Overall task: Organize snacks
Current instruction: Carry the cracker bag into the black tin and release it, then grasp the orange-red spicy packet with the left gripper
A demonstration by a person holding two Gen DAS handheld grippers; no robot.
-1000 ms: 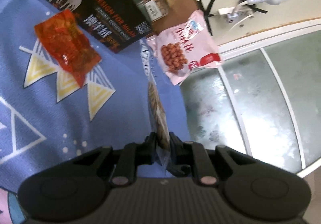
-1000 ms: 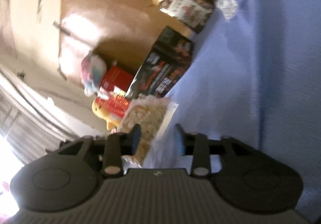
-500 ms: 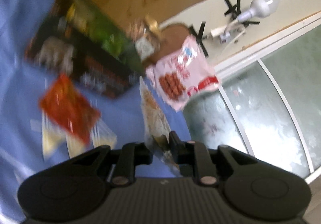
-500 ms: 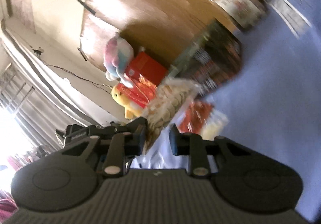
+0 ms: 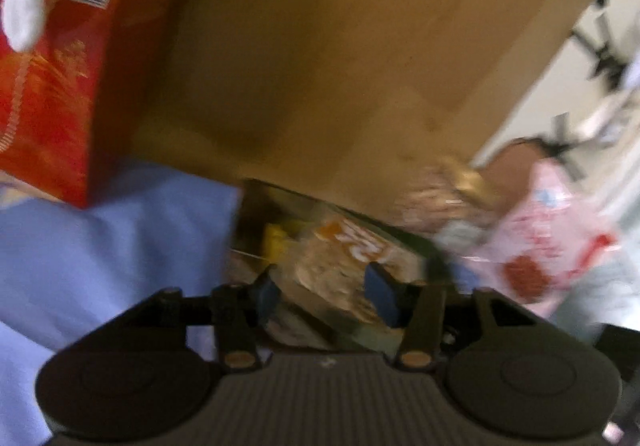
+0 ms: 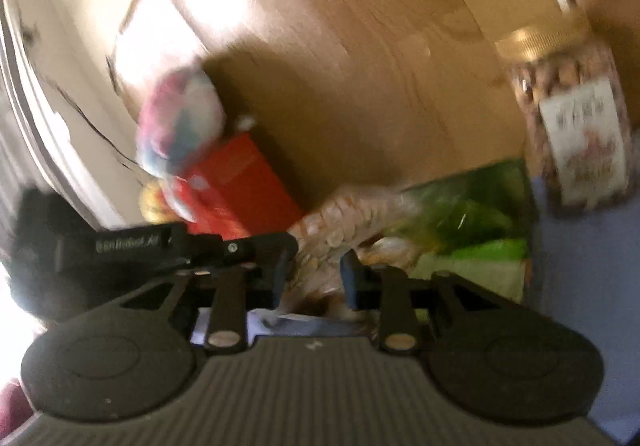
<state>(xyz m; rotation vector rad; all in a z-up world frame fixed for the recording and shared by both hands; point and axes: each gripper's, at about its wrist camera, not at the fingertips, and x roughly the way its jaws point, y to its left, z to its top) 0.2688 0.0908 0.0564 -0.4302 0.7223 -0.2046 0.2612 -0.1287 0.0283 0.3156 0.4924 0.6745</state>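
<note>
Blue-clothed surface (image 5: 100, 254), cardboard box (image 5: 340, 46) at its back edge: biscuit packet (image 5: 332, 270) lies on the dark carton between both opening jaws, released—withdraw yours straight back, without snagging it.

A bright red box (image 5: 48, 86) with gold patterning, a plain brown cardboard box (image 5: 340, 46), a periwinkle-blue cloth (image 5: 100, 246), a pale pink bag (image 5: 552, 230) with red print, and a gold-lidded jar (image 6: 572, 118) with a white label beside a green-sided box (image 6: 472, 230).
</note>
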